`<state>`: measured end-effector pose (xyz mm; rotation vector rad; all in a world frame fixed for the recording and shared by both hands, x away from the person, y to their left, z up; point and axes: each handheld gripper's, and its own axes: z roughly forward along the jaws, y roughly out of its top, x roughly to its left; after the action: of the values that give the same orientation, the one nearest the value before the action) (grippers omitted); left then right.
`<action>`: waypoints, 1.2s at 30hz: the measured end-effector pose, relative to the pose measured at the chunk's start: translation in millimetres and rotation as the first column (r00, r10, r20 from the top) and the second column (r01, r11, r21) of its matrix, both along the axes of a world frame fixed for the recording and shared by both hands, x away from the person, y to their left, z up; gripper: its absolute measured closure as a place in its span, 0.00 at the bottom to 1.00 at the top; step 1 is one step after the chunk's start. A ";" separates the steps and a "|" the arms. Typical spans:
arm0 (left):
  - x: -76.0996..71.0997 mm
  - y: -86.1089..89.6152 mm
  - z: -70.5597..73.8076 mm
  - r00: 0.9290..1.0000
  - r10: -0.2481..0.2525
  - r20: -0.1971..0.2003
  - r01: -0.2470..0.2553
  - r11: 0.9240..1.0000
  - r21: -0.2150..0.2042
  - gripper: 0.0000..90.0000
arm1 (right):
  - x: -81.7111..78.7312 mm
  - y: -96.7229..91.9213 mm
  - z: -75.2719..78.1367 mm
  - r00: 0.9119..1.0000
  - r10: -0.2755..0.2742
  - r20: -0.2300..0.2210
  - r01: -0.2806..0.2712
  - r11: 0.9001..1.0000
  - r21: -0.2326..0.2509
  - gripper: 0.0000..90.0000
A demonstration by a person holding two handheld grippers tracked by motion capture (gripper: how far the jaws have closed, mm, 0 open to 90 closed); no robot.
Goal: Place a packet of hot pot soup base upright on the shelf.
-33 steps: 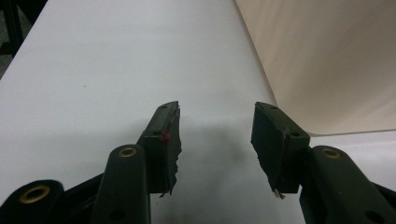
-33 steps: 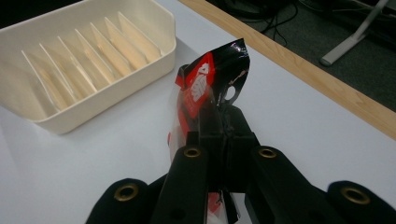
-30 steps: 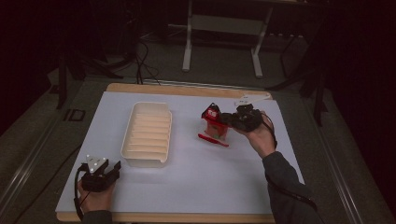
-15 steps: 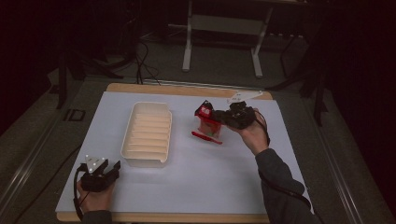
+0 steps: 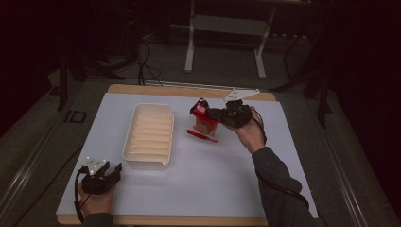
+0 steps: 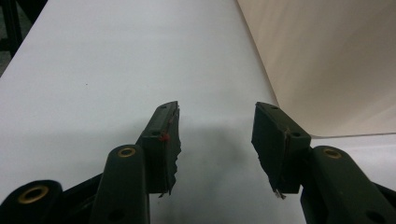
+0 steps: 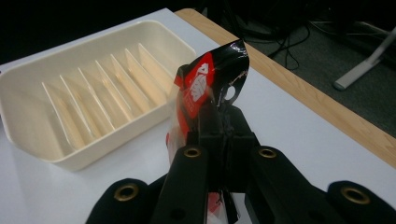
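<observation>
Packet (image 7: 205, 86) pinched between right gripper (image 7: 219, 122) fingers, above table, near tray (image 7: 70, 93).

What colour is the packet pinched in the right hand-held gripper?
The packet is red and black with a clear part, seen best in the right gripper view.
</observation>
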<state>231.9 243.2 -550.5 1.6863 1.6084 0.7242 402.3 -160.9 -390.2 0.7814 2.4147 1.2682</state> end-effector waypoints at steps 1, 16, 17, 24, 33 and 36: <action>0.0 0.0 0.0 1.000 -0.001 0.000 0.001 1.000 0.001 0.57 | 0.0 0.0 0.0 1.000 0.000 0.000 0.000 1.000 0.000 0.99; 0.7 -0.1 0.0 1.000 -0.004 -0.008 0.004 1.000 0.005 0.55 | 3.6 27.9 -5.1 0.999 0.042 0.014 -0.042 0.999 0.004 0.99; 0.5 0.0 0.2 1.000 -0.004 -0.007 0.004 1.000 0.005 0.55 | 4.0 29.8 -5.7 0.999 0.043 0.014 -0.043 0.999 0.004 0.99; 0.4 -0.1 0.2 1.000 -0.005 -0.006 0.005 1.000 0.005 0.56 | 6.7 40.6 -8.4 0.999 0.050 0.015 -0.050 0.999 0.012 0.99; 0.2 0.0 0.3 1.000 -0.004 -0.003 0.004 1.000 0.001 0.56 | 12.3 55.0 -7.9 0.997 0.070 0.025 -0.071 0.997 0.030 0.99; 0.1 0.1 0.3 1.000 -0.003 -0.002 0.003 1.000 0.000 0.56 | 13.4 59.2 -6.8 0.997 0.074 0.025 -0.075 0.996 0.039 0.99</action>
<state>232.0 243.3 -550.2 1.6891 1.6068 0.7210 415.7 -101.7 -397.0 0.6889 2.4276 1.3501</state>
